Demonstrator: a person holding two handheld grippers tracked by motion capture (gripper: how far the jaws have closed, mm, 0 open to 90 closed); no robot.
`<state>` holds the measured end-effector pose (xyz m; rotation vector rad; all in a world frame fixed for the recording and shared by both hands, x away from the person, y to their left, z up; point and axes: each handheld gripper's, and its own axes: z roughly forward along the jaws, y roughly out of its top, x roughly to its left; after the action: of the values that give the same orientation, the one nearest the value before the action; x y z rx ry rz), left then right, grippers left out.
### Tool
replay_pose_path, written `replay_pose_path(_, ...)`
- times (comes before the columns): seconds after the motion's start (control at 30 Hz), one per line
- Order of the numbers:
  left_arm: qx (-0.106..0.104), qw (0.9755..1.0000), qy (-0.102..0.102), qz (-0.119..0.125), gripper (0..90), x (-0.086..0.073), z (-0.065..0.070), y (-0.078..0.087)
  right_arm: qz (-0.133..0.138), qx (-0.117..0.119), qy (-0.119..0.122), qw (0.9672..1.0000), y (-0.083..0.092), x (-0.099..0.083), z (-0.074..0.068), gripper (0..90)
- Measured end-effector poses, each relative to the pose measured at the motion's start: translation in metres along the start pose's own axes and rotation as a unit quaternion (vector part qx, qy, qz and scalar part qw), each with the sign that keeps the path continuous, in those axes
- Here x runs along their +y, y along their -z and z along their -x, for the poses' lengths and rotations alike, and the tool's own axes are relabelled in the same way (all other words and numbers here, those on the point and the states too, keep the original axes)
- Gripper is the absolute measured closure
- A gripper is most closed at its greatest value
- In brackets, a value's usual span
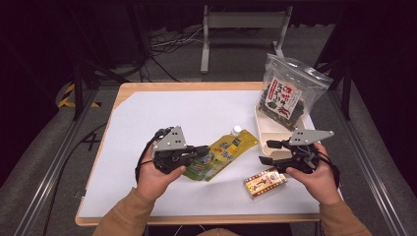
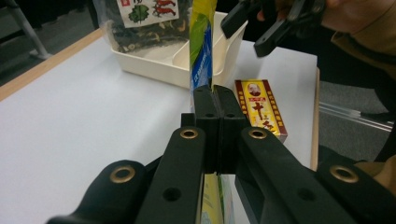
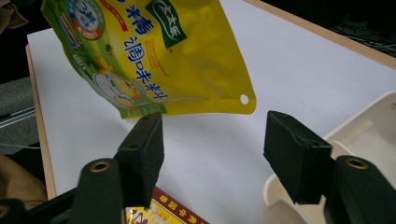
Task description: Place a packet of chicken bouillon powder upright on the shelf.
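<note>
In the high view, the left gripper is clamped on the lower edge of a yellow pouch, which slants up and away over the white table with its white cap at the far end. The right gripper sits just to the right of the pouch with its jaws spread and nothing between them, above a small red and yellow box lying flat on the table. Behind it a cream tray holds a clear seaweed bag standing upright. In the left gripper view, the two black jaws are pressed together with the yellow pouch pinched edge-on between them, rising straight above the pads; the box lies just to the right, the tray stands beyond, and the right gripper hangs open at the top right. In the right gripper view, the jaws stand wide apart with bare table between them; the pouch hangs above and beyond them, its bottom corner close over the left finger without touching it, and the tray lies at the right.
</note>
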<state>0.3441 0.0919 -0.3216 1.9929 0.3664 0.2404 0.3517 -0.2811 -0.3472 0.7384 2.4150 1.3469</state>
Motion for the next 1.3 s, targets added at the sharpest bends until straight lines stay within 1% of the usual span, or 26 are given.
replay_pose_path(0.07,-0.002,1.0,-0.002,0.007,90.0,0.002,0.002,0.003,0.001,0.002,-0.004,1.0,-0.005,-0.001,-0.001,33.7)
replay_pose_path(0.17,-0.004,0.9998,-0.006,0.021,90.0,0.005,0.005,0.007,0.008,0.014,-0.019,0.9997,-0.015,-0.002,-0.005,31.5)
replay_pose_path(0.2,-0.004,0.9998,-0.006,0.021,90.0,0.005,0.005,0.007,0.008,0.014,-0.019,0.9997,-0.015,-0.002,-0.005,31.5)
replay_pose_path(0.27,-0.005,0.9995,-0.01,0.029,90.0,0.007,0.007,0.01,0.012,0.022,-0.029,0.9993,-0.021,-0.003,-0.007,31.0)
replay_pose_path(0.3,-0.007,0.9994,-0.006,0.033,90.0,0.007,0.008,0.011,0.014,0.024,-0.029,0.9992,-0.025,-0.004,-0.008,30.8)
replay_pose_path(0.33,-0.01,0.9993,-0.009,0.036,90.0,0.007,0.008,0.011,0.015,0.027,-0.032,0.999,-0.027,-0.005,-0.009,30.8)
replay_pose_path(0.37,-0.011,0.9992,-0.007,0.039,90.0,0.008,0.008,0.012,0.017,0.032,-0.036,0.9987,-0.031,-0.005,-0.01,30.9)
replay_pose_path(0.4,-0.011,0.999,-0.01,0.041,90.0,0.008,0.008,0.012,0.02,0.037,-0.038,0.9984,-0.033,-0.006,-0.01,30.9)
replay_pose_path(0.43,-0.013,0.999,-0.009,0.043,90.0,0.008,0.009,0.013,0.022,0.041,-0.042,0.998,-0.035,-0.006,-0.011,31.1)
replay_pose_path(0.47,-0.013,0.999,-0.009,0.043,90.0,0.008,0.009,0.013,0.022,0.041,-0.042,0.998,-0.035,-0.006,-0.011,31.1)
replay_pose_path(0.53,-0.014,0.9989,-0.012,0.044,90.0,0.009,0.01,0.013,0.035,0.057,-0.05,0.9965,-0.041,-0.006,-0.014,32.5)
replay_pose_path(0.6,-0.014,0.9987,-0.009,0.048,90.0,0.008,0.01,0.013,0.046,0.072,-0.061,0.9945,-0.044,-0.006,-0.015,33.5)
replay_pose_path(0.77,-0.018,0.9981,-0.006,0.058,90.0,0.008,0.01,0.013,0.067,0.095,-0.08,0.99,-0.05,-0.006,-0.017,35.9)
replay_pose_path(0.8,-0.021,0.9978,-0.008,0.062,90.0,0.008,0.011,0.013,0.073,0.101,-0.085,0.9885,-0.05,-0.006,-0.017,37.0)
replay_pose_path(0.83,-0.021,0.9976,-0.012,0.065,90.0,0.008,0.011,0.013,0.085,0.106,-0.094,0.9863,-0.051,-0.007,-0.016,37.7)
replay_pose_path(0.87,-0.02,0.9973,-0.011,0.07,90.0,0.007,0.012,0.013,0.094,0.109,-0.099,0.9847,-0.051,-0.007,-0.016,39.3)
replay_pose_path(0.9,-0.02,0.9973,-0.011,0.07,90.0,0.007,0.012,0.013,0.094,0.109,-0.099,0.9847,-0.051,-0.007,-0.016,39.3)
replay_pose_path(0.93,-0.025,0.9971,-0.012,0.071,90.0,0.007,0.012,0.013,0.101,0.111,-0.104,0.9832,-0.051,-0.007,-0.016,40.7)
replay_pose_path(0.97,-0.022,0.9972,-0.017,0.07,90.0,0.007,0.012,0.012,0.106,0.111,-0.106,0.9824,-0.05,-0.006,-0.016,41.9)
replay_pose_path(1.03,-0.024,0.997,-0.015,0.071,90.0,0.007,0.012,0.012,0.105,0.099,-0.096,0.9848,-0.049,-0.005,-0.018,46.1)
replay_pose_path(1.1,-0.026,0.9968,-0.016,0.074,90.0,0.006,0.012,0.013,0.107,0.092,-0.096,0.9852,-0.047,-0.004,-0.018,51.3)
replay_pose_path(1.13,-0.026,0.9968,-0.016,0.074,90.0,0.006,0.012,0.013,0.107,0.092,-0.096,0.9852,-0.047,-0.004,-0.018,51.3)
replay_pose_path(1.2,-0.026,0.9967,-0.015,0.075,90.0,0.006,0.012,0.013,0.11,0.085,-0.094,0.9858,-0.043,-0.002,-0.018,55.2)
replay_pose_path(1.23,-0.026,0.9967,-0.016,0.075,90.0,0.006,0.013,0.012,0.116,0.075,-0.089,0.9865,-0.04,-0.001,-0.019,60.3)
replay_pose_path(1.3,-0.025,0.9968,-0.014,0.075,90.0,0.006,0.013,0.012,0.122,0.07,-0.086,0.9864,-0.036,0.001,-0.018,65.3)
